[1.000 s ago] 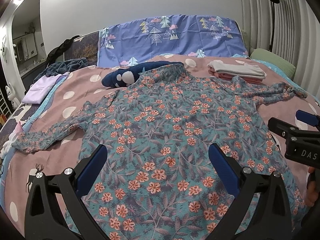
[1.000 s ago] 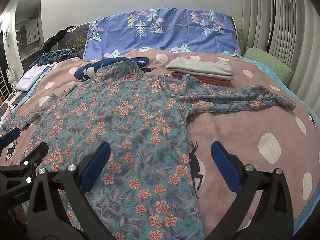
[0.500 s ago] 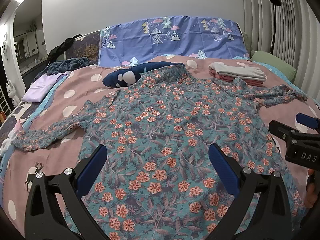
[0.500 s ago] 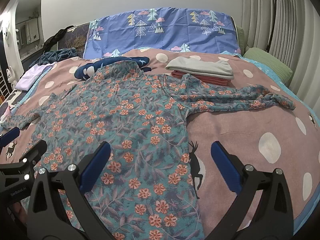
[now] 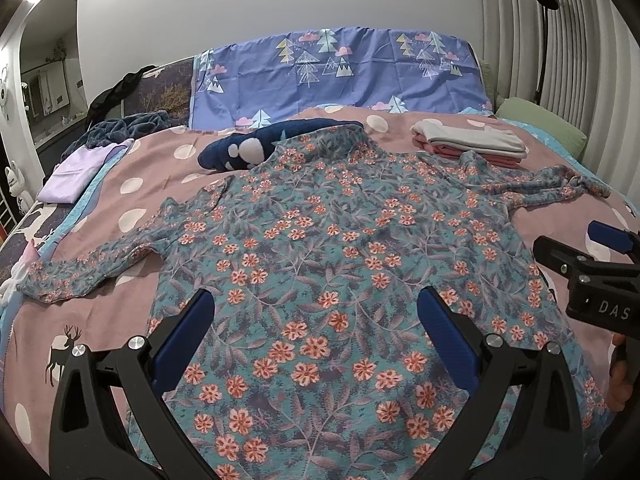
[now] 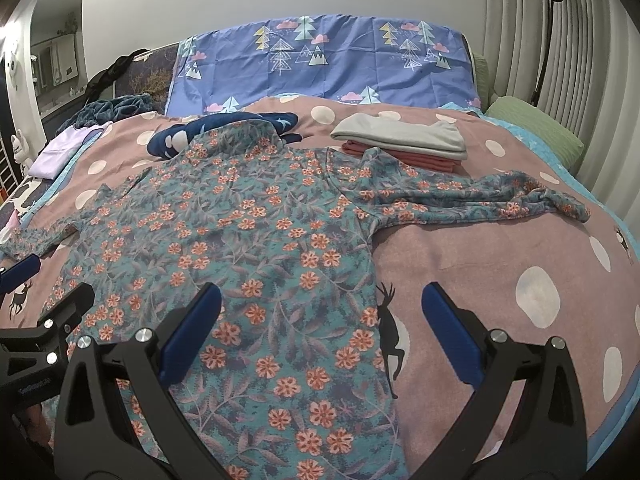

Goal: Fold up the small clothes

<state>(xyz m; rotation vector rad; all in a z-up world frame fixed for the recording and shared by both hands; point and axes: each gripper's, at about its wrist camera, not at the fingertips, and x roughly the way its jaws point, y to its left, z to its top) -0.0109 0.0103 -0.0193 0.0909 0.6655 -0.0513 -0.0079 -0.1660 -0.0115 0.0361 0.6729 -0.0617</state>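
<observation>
A teal long-sleeved top with orange flowers (image 5: 340,264) lies spread flat on the bed, neck away from me, both sleeves out to the sides; it also shows in the right wrist view (image 6: 256,248). My left gripper (image 5: 316,332) is open and empty, hovering over the top's lower middle. My right gripper (image 6: 320,332) is open and empty over the top's right hem edge; it also shows at the right of the left wrist view (image 5: 592,268). The left gripper shows at the left edge of the right wrist view (image 6: 36,308).
A folded stack of grey and pink clothes (image 6: 404,144) sits beyond the right sleeve. A navy garment (image 5: 264,146) lies behind the neck. A lilac item (image 5: 76,168) and dark clothes lie far left. A blue tree-print pillow (image 6: 320,64) and green pillow (image 6: 536,132) stand at the back.
Both grippers have drawn back slightly from the top; the top itself has not moved and both grippers stay open.
</observation>
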